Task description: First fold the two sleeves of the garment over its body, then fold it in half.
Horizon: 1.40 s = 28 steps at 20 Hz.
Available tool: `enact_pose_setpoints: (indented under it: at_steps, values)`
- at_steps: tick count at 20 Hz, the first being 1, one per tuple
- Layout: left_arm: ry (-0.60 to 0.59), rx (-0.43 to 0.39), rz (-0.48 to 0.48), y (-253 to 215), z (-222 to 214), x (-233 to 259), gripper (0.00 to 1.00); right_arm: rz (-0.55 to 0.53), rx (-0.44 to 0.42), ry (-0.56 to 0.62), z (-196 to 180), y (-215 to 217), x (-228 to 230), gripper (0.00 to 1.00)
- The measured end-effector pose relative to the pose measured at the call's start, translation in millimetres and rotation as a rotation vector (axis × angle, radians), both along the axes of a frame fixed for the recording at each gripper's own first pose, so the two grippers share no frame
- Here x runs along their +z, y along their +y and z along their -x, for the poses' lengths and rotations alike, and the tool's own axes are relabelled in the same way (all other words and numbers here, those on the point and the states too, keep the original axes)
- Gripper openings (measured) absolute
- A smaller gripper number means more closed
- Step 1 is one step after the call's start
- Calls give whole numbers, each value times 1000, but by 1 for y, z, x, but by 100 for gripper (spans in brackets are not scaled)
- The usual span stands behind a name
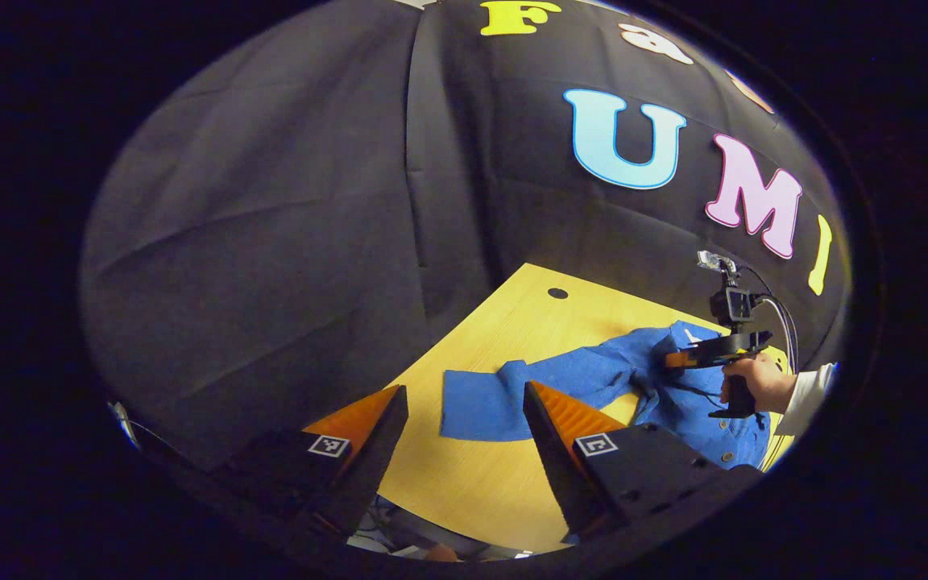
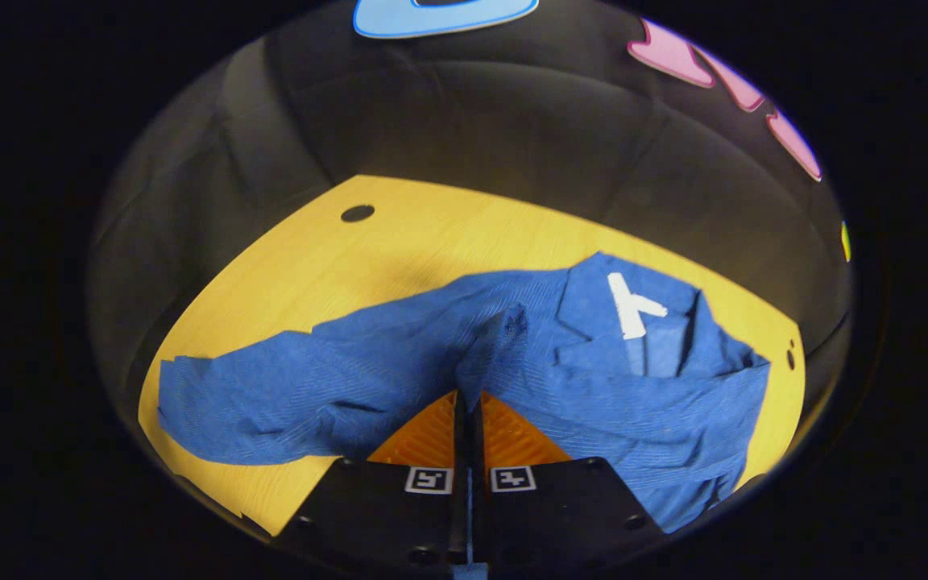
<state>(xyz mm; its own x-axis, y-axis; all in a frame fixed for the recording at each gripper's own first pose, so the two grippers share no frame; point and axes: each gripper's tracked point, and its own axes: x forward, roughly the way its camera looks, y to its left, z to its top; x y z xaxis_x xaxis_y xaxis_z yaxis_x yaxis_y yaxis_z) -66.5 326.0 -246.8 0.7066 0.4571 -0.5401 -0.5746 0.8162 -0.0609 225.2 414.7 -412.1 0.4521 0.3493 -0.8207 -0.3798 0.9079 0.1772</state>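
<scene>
Right claw (image 2: pixel 468 395) is clamped on a raised fold of the soft, limp blue garment (image 2: pixel 609 379) on the table (image 2: pixel 432 234), while left claw (image 1: pixel 464 403) hangs apart; grip sleeve ends.

The left gripper (image 1: pixel 464 403) hangs above the yellow wooden worktop (image 1: pixel 480 475), jaws spread wide, with nothing between them. Beyond lies a rumpled blue cloth garment (image 1: pixel 593 379). Over it, a hand (image 1: pixel 758 383) holds the right gripper (image 1: pixel 673 360).

Dim booth, sharp centre, fisheye-warped edges.

White sleeve (image 1: pixel 809 396), square-marked tools
</scene>
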Motion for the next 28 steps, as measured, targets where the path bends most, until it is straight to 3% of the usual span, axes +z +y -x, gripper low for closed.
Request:
enact_pose_setpoints:
  at_steps: [1, 4, 6, 7, 9, 13, 19, 20, 25, 27, 28]
  values:
    - [4, -5, 5, 0, -5, -4, 84, -36, -8, 42, 7, 5, -1, 15]
    - [34, -23, 6, 5, -19, -28, 84, -79, -15, -24, -4, -1, 21, 82]
    - [54, -31, 27, 9, -34, -41, 84, -107, -14, -84, -5, -12, 55, 85]
    - [65, -26, 50, 12, -38, -50, 84, -133, -12, -114, -4, -19, 77, 95]
    - [115, -4, 85, 24, -48, -70, 84, -186, 21, -175, 4, -39, 121, 92]
    - [206, 4, 128, 40, -65, -108, 84, -164, 76, -298, 25, -110, 182, 94]
    - [394, 29, 196, 37, -46, -176, 85, -138, -23, -354, 46, -200, 221, 94]
    - [279, 8, 94, 57, -78, -181, 79, -130, -38, -361, 47, -209, 224, 94]
    - [323, -86, 101, 31, -92, -190, 51, -156, -77, -369, 56, -224, 240, 94]
    - [395, -111, 112, 22, -94, -190, 23, -162, -92, -366, 58, -228, 244, 94]
    - [411, -98, 109, 27, -101, -190, 14, -159, -98, -366, 59, -231, 245, 94]
